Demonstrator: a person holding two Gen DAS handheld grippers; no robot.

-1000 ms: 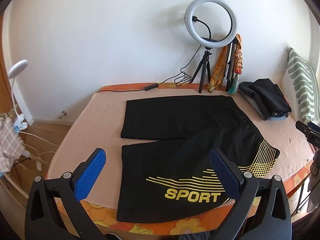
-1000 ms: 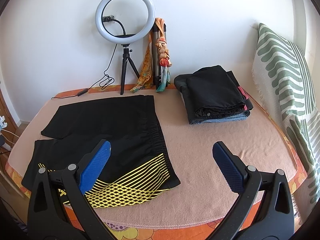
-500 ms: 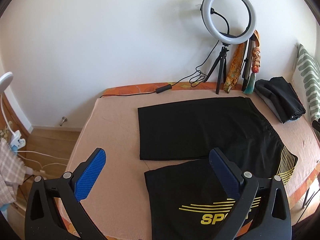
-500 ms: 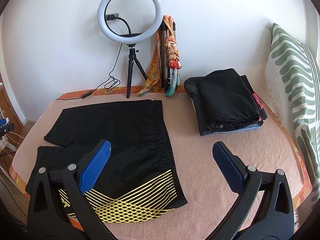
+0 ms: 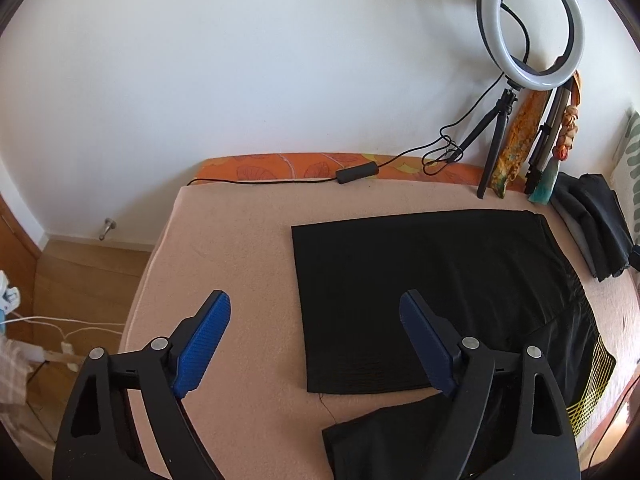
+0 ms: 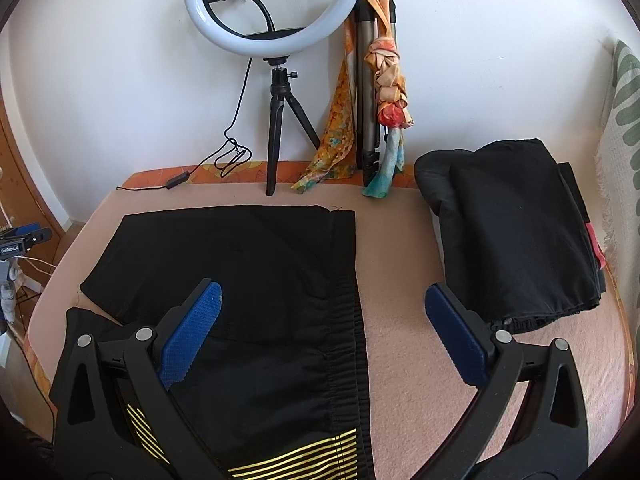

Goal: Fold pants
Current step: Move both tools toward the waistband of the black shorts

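The black sport shorts (image 5: 432,300) lie spread flat on the peach blanket (image 5: 232,256), both legs pointing left. The left gripper (image 5: 316,344) hovers above the far leg's hem, jaws wide but just narrowing, nothing between its blue pads (image 5: 202,344). The right gripper (image 6: 324,336) hangs gaping and empty over the elastic waistband (yellow stripes show beneath it). Past its right finger sits a stack of folded clothes (image 6: 516,232); ahead stands a ring light (image 6: 272,8).
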